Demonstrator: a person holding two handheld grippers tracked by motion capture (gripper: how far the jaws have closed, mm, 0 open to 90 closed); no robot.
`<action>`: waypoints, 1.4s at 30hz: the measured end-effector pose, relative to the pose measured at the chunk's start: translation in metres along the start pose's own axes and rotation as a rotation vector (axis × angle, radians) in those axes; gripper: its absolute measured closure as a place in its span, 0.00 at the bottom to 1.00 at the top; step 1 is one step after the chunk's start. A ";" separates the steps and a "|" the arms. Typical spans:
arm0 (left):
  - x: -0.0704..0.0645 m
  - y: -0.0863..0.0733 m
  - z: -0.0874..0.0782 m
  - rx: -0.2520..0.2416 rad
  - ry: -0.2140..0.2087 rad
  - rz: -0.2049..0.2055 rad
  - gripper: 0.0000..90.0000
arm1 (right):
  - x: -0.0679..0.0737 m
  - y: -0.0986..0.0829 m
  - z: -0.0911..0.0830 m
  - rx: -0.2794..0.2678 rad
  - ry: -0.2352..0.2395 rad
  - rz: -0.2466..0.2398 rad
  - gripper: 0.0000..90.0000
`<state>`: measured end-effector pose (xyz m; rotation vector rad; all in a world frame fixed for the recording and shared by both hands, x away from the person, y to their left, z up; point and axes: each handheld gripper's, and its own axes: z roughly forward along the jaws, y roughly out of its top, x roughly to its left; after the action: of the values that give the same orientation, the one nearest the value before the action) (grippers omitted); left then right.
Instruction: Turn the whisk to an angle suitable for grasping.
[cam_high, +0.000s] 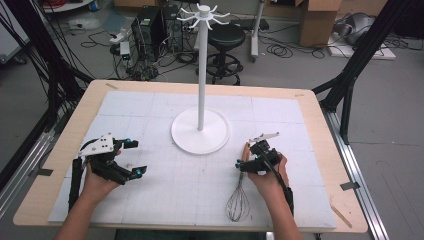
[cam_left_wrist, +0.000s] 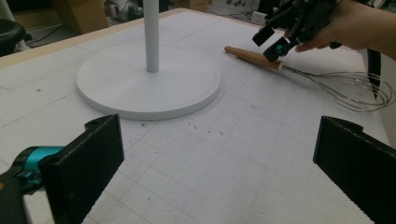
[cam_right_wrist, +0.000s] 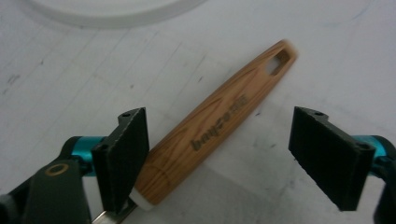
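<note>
While both jaws gape | one whisk (cam_high: 239, 197) | one stand (cam_high: 200, 131) | left tool (cam_high: 134, 158) released | right tool (cam_right_wrist: 217, 154) released

Both forearms are bare, with no sleeves visible. The left gripper (cam_high: 131, 158) is black with teal fittings and a grey three-cornered plate on top; the right gripper (cam_right_wrist: 219, 158) matches (flat black jaws, one small screw near each tip). A black cable trails from each.
</note>
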<state>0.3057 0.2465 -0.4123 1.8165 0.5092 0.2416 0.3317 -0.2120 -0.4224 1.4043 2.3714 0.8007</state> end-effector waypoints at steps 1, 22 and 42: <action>0.000 0.000 0.000 0.000 0.000 0.000 0.03 | 0.000 0.000 0.002 0.013 0.029 0.005 0.30; -0.001 0.000 0.000 -0.001 -0.006 0.002 0.03 | 0.011 0.004 0.006 0.097 0.004 0.031 0.39; 0.000 -0.001 0.002 0.007 -0.004 0.000 0.03 | -0.009 -0.005 -0.012 0.127 -0.030 -0.025 0.70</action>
<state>0.3059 0.2450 -0.4135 1.8237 0.5078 0.2357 0.3263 -0.2258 -0.4160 1.4205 2.4494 0.6283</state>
